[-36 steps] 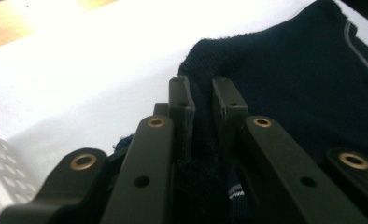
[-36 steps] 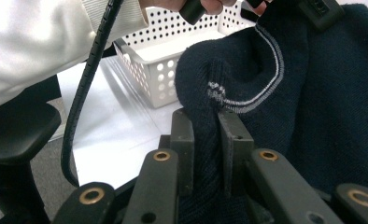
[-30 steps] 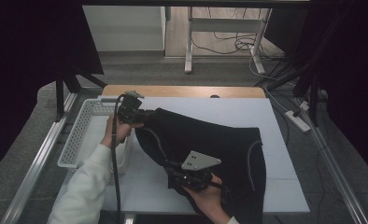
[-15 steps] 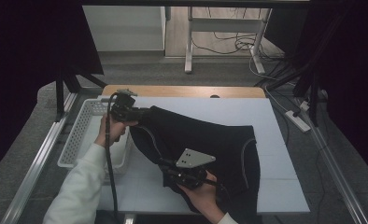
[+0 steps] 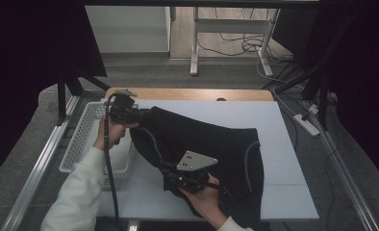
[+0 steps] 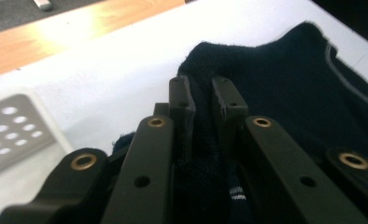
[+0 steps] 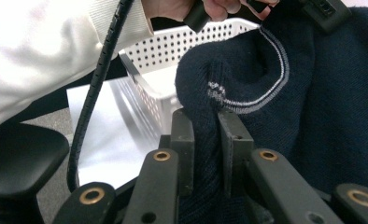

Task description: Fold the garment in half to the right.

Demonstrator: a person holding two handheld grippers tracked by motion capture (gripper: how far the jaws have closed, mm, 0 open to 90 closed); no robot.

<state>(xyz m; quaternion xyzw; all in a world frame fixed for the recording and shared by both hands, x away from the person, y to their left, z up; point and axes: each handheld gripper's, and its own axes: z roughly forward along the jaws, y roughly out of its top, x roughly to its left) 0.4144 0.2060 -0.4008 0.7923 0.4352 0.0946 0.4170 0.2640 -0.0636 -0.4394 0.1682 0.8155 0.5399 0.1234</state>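
Note:
A dark navy knit garment [image 5: 211, 144] with thin grey-white trim lies spread over the white table top [image 5: 279, 125], lifted at its left edge. My left gripper [image 5: 142, 114] holds that edge at the far left, shut on the fabric; its own view has a fold of the garment [image 6: 275, 88] pinched between the black pads [image 6: 181, 107]. Near the table's front, my right gripper [image 5: 166, 167] is shut on the garment's near-left edge. In its own view a bunched fold with a striped trim [image 7: 247, 70] sits squeezed between its pads [image 7: 182, 135].
A white perforated basket [image 5: 89, 139] stands at the table's left side, beside the left hand; it shows as the basket [image 7: 173, 60] in the right gripper view. A wooden strip [image 5: 187, 94] runs along the far table edge. A black cable [image 5: 109, 178] trails along the white sleeve.
The left hand has drawn the garment's edge a little leftward and upward. The right hand has shifted slightly left along the near edge, and the cloth lies more bunched toward the left.

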